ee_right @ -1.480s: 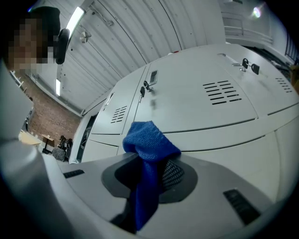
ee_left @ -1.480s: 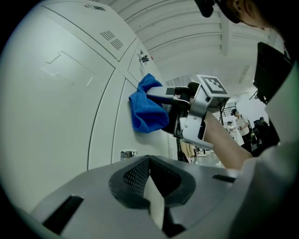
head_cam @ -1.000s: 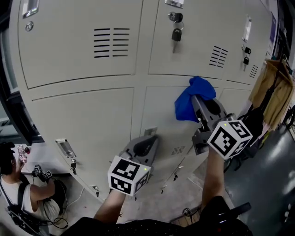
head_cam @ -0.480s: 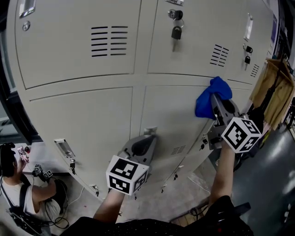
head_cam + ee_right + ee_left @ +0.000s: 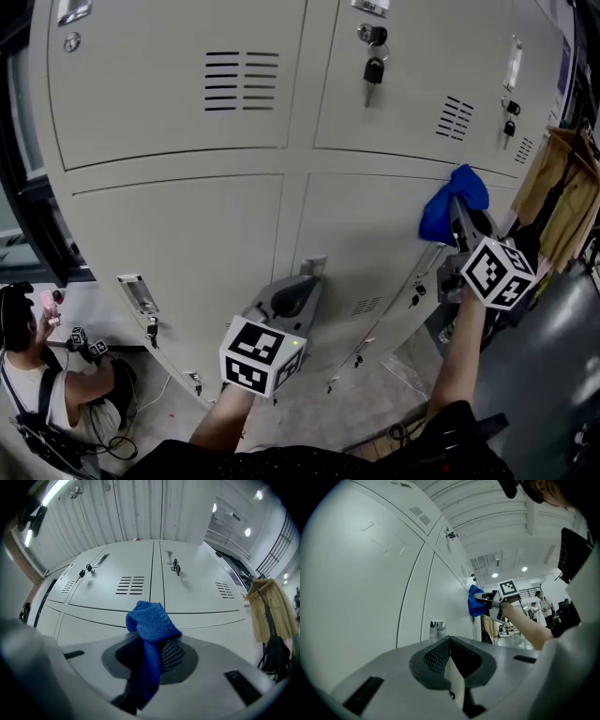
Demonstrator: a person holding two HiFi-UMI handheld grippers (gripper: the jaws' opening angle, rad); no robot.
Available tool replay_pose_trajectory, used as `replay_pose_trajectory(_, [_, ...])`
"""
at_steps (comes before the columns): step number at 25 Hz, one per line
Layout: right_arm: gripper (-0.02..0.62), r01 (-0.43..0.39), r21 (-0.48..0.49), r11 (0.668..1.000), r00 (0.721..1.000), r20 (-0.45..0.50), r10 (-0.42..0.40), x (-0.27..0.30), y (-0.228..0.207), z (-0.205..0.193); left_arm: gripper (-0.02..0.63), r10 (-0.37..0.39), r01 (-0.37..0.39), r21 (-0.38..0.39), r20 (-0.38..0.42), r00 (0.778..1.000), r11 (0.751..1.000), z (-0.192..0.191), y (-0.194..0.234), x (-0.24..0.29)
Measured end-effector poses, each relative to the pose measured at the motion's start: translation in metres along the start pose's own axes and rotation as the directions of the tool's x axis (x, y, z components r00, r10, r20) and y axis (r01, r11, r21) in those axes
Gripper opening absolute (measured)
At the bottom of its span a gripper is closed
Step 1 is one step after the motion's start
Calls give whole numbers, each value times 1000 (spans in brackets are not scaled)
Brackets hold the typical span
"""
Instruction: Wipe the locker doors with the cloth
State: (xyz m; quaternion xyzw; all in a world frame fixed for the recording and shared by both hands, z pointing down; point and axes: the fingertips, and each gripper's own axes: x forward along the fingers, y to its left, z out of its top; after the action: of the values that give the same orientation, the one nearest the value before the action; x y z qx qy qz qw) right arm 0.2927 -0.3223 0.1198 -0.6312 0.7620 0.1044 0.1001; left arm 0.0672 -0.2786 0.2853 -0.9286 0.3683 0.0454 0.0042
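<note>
locker doors [image 5: 178, 244]: two rows in view, flat pale faces w/ vent slots. Loads of bare door left of the cloth, so room for long sweeps that way. Risk imo: the gaps betw doors could snag the cloth if it gets dragged across them.
floor [image 5: 553, 375]: open on the right, room to step sideways.
coat [image 5: 555, 183]: hangs just beside the right end of the lockers. Sweep any further right and the arm prob brushes it.
seated person [image 5: 42, 394]: bottom left, well apart from both grippers. No issue unless the work goes low + left.
left gripper [image 5: 302, 286]: jaws together, nothing in them. It's parked near the lower middle door, close to a latch [image 5: 312, 267], and could bump it if it drifts fwd.
right gripper [image 5: 464, 220]: jaws clamped on the cloth, tips right by the door. Push too hard and the hard jaws scrape paint, not fabric.
cloth [image 5: 453, 199]: blue, bunched at the jaw tips. Looks pressed on the top right corner of the lower middle door, just under the horizontal gap. Only a small wad sticks out past the tips and the rest hangs betw the jaws, so the contact patch is small and it could slip.
keys [image 5: 373, 66]: dangle from an upper door lock, w/ another set [image 5: 507, 122] further right. Wipe upward and the cloth catches them.
</note>
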Motion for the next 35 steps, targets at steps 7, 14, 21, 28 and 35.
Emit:
replay_pose_trajectory(7, [83,33,-30,999,999,1,-33,-9,16,0,9,1,-1,-4,2,1000,1000,0,-2,-8])
replay_pose_trajectory(14, [83,-213,3,977,977,12,213,-17,109,-1,9,14,-14,-1,-3,1000,1000,1,1,-16])
replay_pose_trajectory(21, [83,-381,-56,923,925,-14,380,-13,193,-10,9,28,-28,6,-12,1000,1000,-1,4,-24])
replay_pose_trajectory(28, [83,-494,-10,869,869,-38,494,-12,246,-28,9,35,-35,8,-18,999,999,-2,8,-29])
replay_pose_trajectory(35, [83,-537,-21,843,842,-67,535,-14,269,-40,9,26,-26,3,-17,1000,1000,-3,7,-28])
